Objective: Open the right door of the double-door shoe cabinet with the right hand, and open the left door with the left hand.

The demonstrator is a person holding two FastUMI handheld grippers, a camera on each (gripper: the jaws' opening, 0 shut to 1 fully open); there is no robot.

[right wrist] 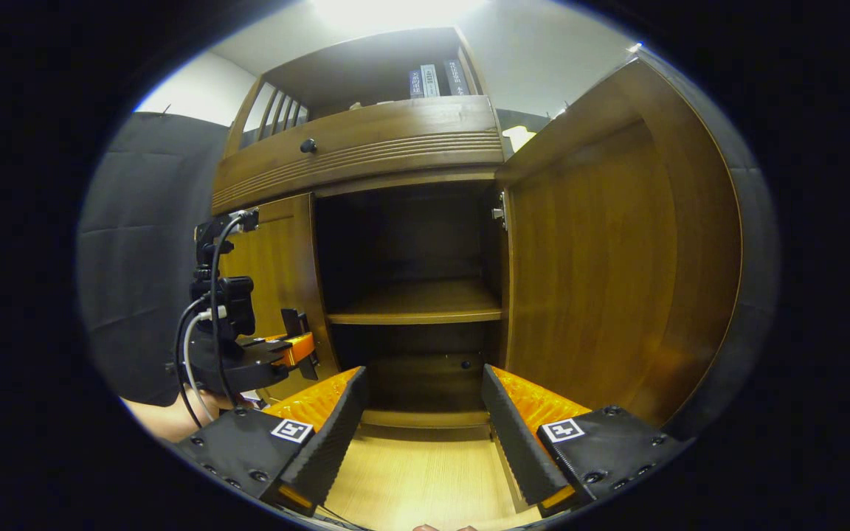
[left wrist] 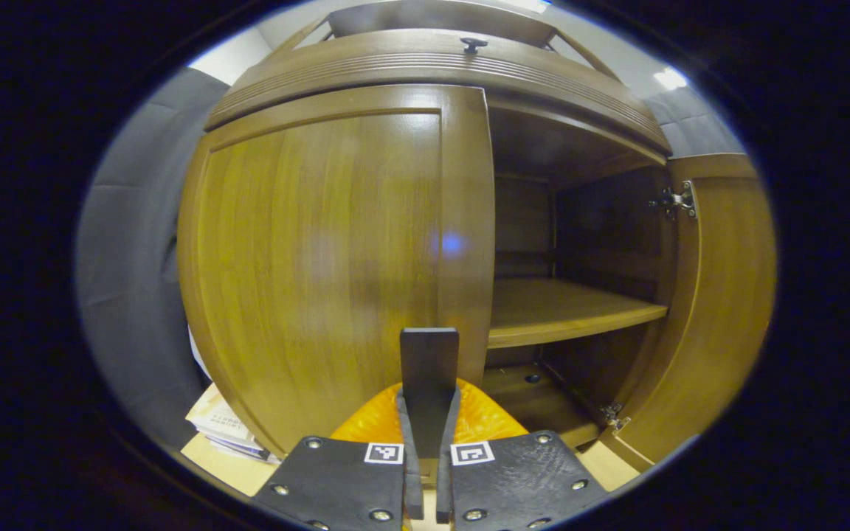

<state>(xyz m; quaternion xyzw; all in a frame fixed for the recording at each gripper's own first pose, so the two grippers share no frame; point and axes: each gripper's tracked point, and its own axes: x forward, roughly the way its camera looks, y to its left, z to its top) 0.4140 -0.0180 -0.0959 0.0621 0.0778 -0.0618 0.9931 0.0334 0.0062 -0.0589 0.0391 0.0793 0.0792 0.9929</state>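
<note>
The wooden shoe cabinet's left door (left wrist: 322, 265) stands closed or nearly so. A dark flat handle (left wrist: 429, 358) sticks out at its inner edge, and my left gripper (left wrist: 429, 413) is shut on it, one pad on each side. The right gripper view shows that same left gripper (right wrist: 255, 358) at the left door (right wrist: 277, 273). The right door (right wrist: 602, 273) is swung wide open to the right; in the left gripper view this right door (left wrist: 724, 295) hangs on its hinges. My right gripper (right wrist: 423, 376) is open and empty, facing the open compartment.
Inside, a bare shelf (right wrist: 417, 302) crosses the dark compartment. Above the doors is a drawer with a black knob (right wrist: 308, 145), and books (right wrist: 432, 80) stand higher up. A stack of papers (left wrist: 222, 424) lies left of the cabinet. A forearm (right wrist: 163, 417) shows behind the left gripper.
</note>
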